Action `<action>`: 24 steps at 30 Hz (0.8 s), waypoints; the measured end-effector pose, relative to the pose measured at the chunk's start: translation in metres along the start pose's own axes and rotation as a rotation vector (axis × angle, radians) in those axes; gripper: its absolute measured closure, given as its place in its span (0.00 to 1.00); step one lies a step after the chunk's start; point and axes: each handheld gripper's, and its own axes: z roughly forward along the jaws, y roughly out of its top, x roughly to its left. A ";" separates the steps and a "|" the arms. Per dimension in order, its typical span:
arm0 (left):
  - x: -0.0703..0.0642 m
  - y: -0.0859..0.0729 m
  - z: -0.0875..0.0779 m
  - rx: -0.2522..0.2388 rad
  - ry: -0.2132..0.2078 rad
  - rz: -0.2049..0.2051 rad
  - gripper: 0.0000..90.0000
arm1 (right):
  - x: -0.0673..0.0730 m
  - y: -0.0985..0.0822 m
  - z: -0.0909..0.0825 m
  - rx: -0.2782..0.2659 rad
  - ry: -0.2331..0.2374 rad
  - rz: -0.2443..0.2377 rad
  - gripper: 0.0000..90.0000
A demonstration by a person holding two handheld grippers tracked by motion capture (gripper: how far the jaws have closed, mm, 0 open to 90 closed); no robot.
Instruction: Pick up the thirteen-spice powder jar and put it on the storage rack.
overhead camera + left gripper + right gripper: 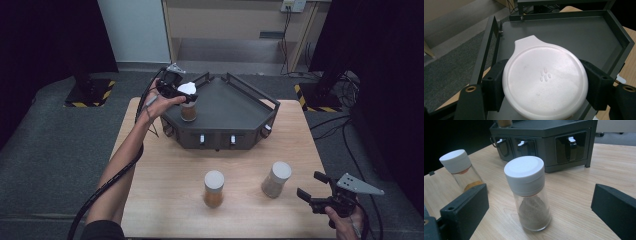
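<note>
The left gripper reached in over the near-left corner of the tray, the forearm stretched up the table's left side. In the left gripper view its jaws sat against both sides of a jar's white lid, closed on it. That jar stood upright on the tray floor just inside the left rail, brown powder in its lower half, the lid's tab pointing away from the gripper.

The right gripper hung at the table's near-right corner, jaws spread wide with nothing between the pads. Just ahead of it stood a grey-powder jar, upright and untouched. An orange-powder jar stood to that one's left, apart from it, both on bare wood in front of the tray.
</note>
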 end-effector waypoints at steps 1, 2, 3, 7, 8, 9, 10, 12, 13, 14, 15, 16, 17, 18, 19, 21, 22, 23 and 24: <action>0.000 0.000 -0.001 -0.005 0.004 -0.007 0.26 | 0.000 0.000 0.000 0.000 0.000 0.000 0.02; -0.001 0.001 -0.001 -0.004 0.007 -0.011 0.22 | 0.000 0.000 0.000 -0.001 0.001 0.000 0.02; -0.001 0.001 -0.002 -0.008 0.008 -0.005 0.17 | 0.000 0.000 0.000 -0.002 0.000 -0.001 0.02; -0.001 0.000 -0.007 -0.041 0.014 -0.016 0.10 | 0.000 0.000 0.000 -0.003 0.001 0.000 0.02; -0.001 -0.001 -0.009 -0.053 0.017 -0.021 0.09 | 0.000 0.000 0.000 -0.002 0.000 -0.002 0.02; -0.001 -0.002 -0.011 -0.063 0.016 -0.026 0.08 | 0.000 0.000 0.000 -0.001 0.000 -0.004 0.02; 0.000 -0.001 -0.013 -0.070 0.016 -0.029 0.06 | 0.000 0.000 0.000 -0.002 0.001 -0.003 0.02; -0.002 -0.001 -0.018 -0.081 0.024 -0.020 0.06 | 0.000 0.000 0.000 -0.002 0.001 -0.004 0.02; -0.001 -0.001 -0.021 -0.093 0.022 -0.021 0.05 | 0.000 0.000 0.000 -0.001 0.001 -0.002 0.02; -0.001 -0.001 -0.024 -0.104 0.019 -0.022 0.05 | 0.000 0.000 0.000 -0.002 0.001 -0.003 0.02; -0.001 -0.001 -0.027 -0.117 0.019 -0.021 0.04 | 0.000 0.000 0.000 -0.001 0.001 -0.002 0.02; -0.002 -0.001 -0.031 -0.130 0.020 -0.019 0.04 | 0.000 0.000 0.000 -0.001 0.001 -0.001 0.02; -0.003 -0.001 -0.034 -0.140 0.024 -0.016 0.04 | 0.000 0.000 0.000 -0.001 0.002 -0.001 0.02; -0.004 0.000 -0.038 -0.147 0.030 -0.008 0.04 | 0.000 0.000 0.000 -0.001 0.002 -0.001 0.02; -0.005 0.001 -0.041 -0.153 0.034 0.004 0.04 | 0.000 0.000 0.000 -0.001 0.001 -0.001 0.02; -0.006 0.000 -0.048 -0.178 0.029 0.005 0.04 | 0.000 0.000 0.000 -0.002 0.002 -0.003 0.02; -0.006 -0.001 -0.050 -0.191 0.025 0.001 0.04 | 0.000 0.000 0.000 -0.001 0.003 -0.003 0.02; -0.006 -0.002 -0.054 -0.202 0.024 0.003 0.04 | 0.001 0.000 0.000 -0.001 0.002 -0.002 0.02; -0.007 -0.002 -0.057 -0.209 0.026 0.009 0.04 | 0.001 0.000 0.000 0.000 0.001 -0.002 0.02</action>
